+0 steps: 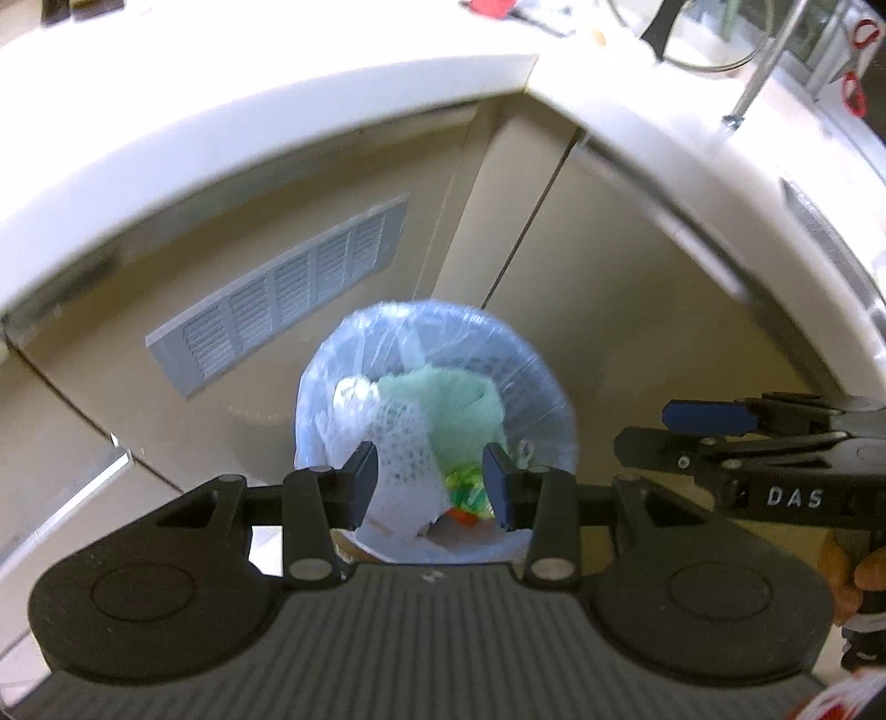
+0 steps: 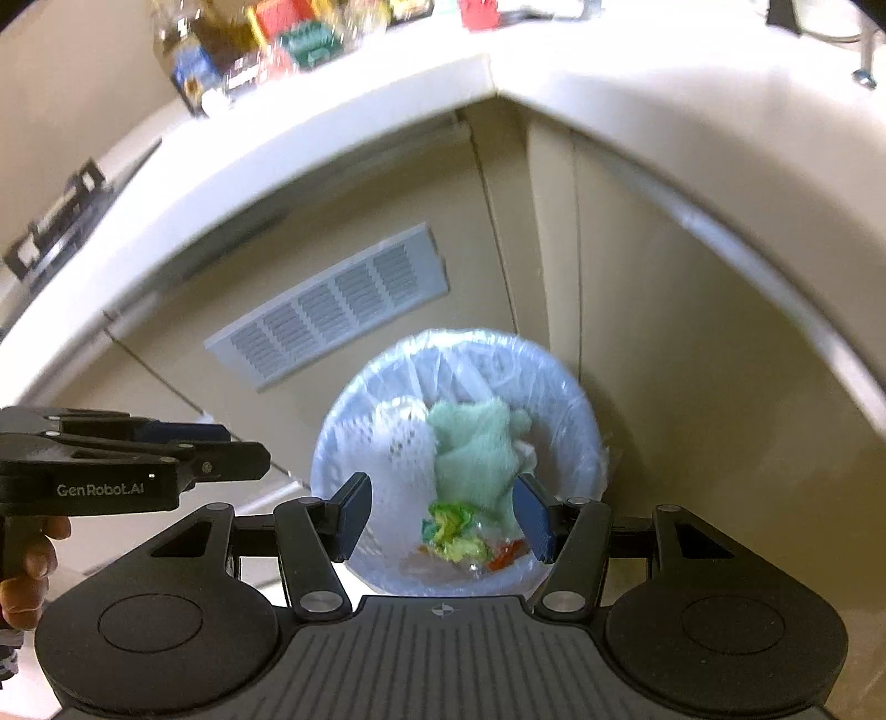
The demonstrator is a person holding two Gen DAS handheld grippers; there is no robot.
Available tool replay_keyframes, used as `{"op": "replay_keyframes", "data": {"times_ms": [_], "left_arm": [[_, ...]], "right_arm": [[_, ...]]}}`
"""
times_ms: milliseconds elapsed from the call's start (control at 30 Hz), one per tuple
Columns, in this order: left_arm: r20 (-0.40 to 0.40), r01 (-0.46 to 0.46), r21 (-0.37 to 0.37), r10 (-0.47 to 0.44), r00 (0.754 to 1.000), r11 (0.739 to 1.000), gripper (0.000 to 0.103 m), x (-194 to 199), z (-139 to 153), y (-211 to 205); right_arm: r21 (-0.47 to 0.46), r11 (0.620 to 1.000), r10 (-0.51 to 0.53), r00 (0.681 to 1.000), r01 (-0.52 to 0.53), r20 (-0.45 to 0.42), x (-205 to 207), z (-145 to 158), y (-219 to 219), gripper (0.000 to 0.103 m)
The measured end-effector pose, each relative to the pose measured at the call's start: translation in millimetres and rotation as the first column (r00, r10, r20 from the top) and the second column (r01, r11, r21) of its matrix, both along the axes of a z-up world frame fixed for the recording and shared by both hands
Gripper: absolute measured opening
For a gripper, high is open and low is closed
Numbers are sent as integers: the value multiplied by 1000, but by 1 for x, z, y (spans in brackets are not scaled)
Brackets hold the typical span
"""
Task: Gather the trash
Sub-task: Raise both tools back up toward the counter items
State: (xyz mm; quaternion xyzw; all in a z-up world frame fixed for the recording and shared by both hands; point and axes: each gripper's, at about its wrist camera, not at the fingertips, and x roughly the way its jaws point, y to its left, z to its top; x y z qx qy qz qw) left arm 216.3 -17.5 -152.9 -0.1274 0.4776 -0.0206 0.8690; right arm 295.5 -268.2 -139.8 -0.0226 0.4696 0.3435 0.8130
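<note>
A round bin lined with a clear plastic bag [image 1: 437, 332] [image 2: 465, 360] stands on the floor in the corner under the counter. Inside lie a mint-green cloth [image 1: 459, 399] [image 2: 470, 448], white netted paper [image 1: 398, 459] [image 2: 401, 448] and a yellow-green crumpled wrapper [image 2: 451, 529] [image 1: 465, 482]. My left gripper [image 1: 429, 482] hangs above the bin, open, nothing between its fingers. My right gripper [image 2: 446, 509] also hovers over the bin, open and empty. Each gripper shows from the side in the other's view: the right gripper [image 1: 720, 437] and the left gripper [image 2: 210, 448].
A white L-shaped counter [image 1: 277, 99] [image 2: 609, 72] wraps above the bin, with colourful packages [image 2: 266, 50] on its left part. A grey vent grille [image 1: 277, 293] [image 2: 332, 310] sits in the beige cabinet panel behind the bin. A person's fingers [image 2: 27, 565] hold the left gripper's handle.
</note>
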Motion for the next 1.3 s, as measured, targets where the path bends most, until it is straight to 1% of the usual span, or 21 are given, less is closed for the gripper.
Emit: {"op": "replay_keyframes", "data": {"times_ms": [233, 433, 567, 667, 833, 1000, 1200, 1300], "left_arm": [[101, 31, 7, -32, 994, 999, 37, 5, 51, 10], [193, 53, 27, -57, 979, 998, 37, 15, 89, 20], [242, 67, 28, -72, 968, 997, 37, 23, 107, 30], [276, 86, 38, -93, 957, 996, 37, 31, 116, 34], [303, 105, 50, -115, 946, 993, 37, 50, 127, 38], [334, 115, 61, -129, 934, 992, 37, 71, 133, 35], [344, 97, 66, -114, 932, 993, 37, 104, 131, 24], [343, 75, 74, -96, 935, 994, 37, 128, 128, 15]], "right_arm": [[72, 995, -75, 994, 69, 79, 0, 48, -12, 57], [127, 985, -136, 979, 118, 150, 2, 86, -14, 57], [154, 975, -187, 964, 158, 192, 2, 102, -14, 57], [165, 969, -220, 950, 186, 223, 4, 111, -19, 57], [171, 957, -274, 926, 235, 260, 15, 124, -26, 57], [160, 953, -294, 907, 256, 301, 38, 133, -33, 57], [158, 953, -296, 901, 257, 318, 82, 137, -42, 57], [162, 956, -285, 909, 246, 304, 110, 134, -46, 57]]}}
